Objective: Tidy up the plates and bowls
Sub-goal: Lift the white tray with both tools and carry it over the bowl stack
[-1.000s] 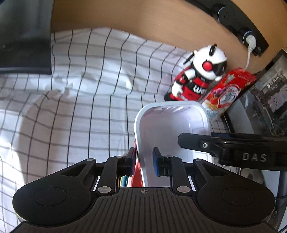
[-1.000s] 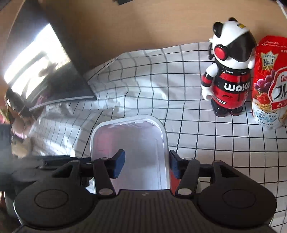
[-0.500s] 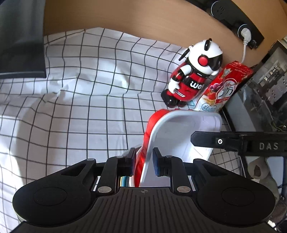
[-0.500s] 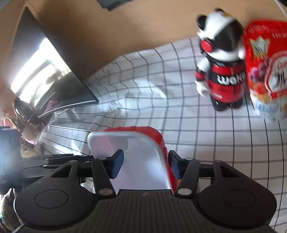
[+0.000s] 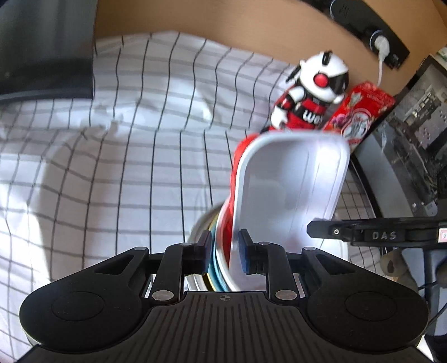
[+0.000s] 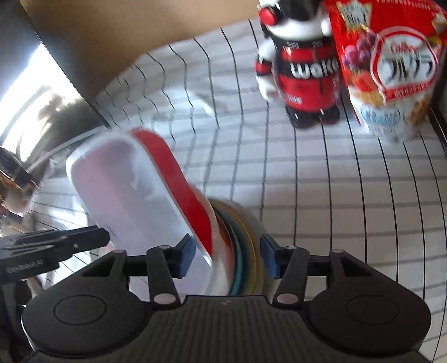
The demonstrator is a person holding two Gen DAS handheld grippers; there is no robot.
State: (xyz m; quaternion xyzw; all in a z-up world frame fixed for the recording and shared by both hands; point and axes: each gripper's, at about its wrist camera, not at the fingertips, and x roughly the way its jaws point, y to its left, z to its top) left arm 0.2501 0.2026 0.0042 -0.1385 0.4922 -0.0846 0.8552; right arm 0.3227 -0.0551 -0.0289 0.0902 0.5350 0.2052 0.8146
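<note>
A rectangular dish, white inside and red outside, is tilted up on its edge. My left gripper is shut on its near rim. The dish also shows in the right wrist view, leaning left. Under it lies a stack of round plates with teal, yellow and white rims, also seen in the left wrist view. My right gripper is open, with its fingers on either side of the stack and the dish's edge. The right gripper's finger reaches in from the right in the left wrist view.
A white cloth with a black grid covers the table. A red, white and black robot toy and a red cereal bag stand at the far right. A dark monitor sits far left. A wooden wall is behind.
The dish has tipped up further from the stack, showing more of its red underside and the plates beneath. The right view has moved closer to the toy and cereal bag.
</note>
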